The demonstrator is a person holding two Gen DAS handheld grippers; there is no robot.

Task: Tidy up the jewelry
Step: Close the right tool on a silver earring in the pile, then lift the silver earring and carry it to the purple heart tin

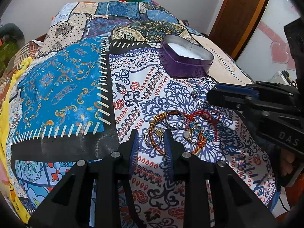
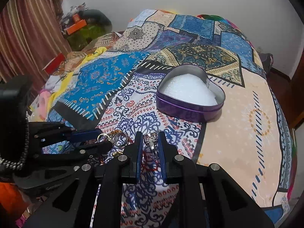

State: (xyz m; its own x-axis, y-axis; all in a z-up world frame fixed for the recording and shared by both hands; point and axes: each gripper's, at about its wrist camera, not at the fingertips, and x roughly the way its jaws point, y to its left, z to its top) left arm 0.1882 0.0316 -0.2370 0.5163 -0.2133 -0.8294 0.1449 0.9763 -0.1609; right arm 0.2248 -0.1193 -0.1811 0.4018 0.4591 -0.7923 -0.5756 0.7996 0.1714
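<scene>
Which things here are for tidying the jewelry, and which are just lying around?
For the job: silver ring in the right gripper; left gripper; rings and bracelets; heart-shaped tin.

Just lying around: patterned bedsheet, yellow cloth, orange box, striped curtain.

The left gripper [image 1: 151, 138] hangs parted, while the right gripper [image 2: 150, 142] is nearly closed.

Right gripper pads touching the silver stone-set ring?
Touching. In the right wrist view, the silver stone-set ring sits pinched between the right gripper pads, no gap on either side.
</scene>
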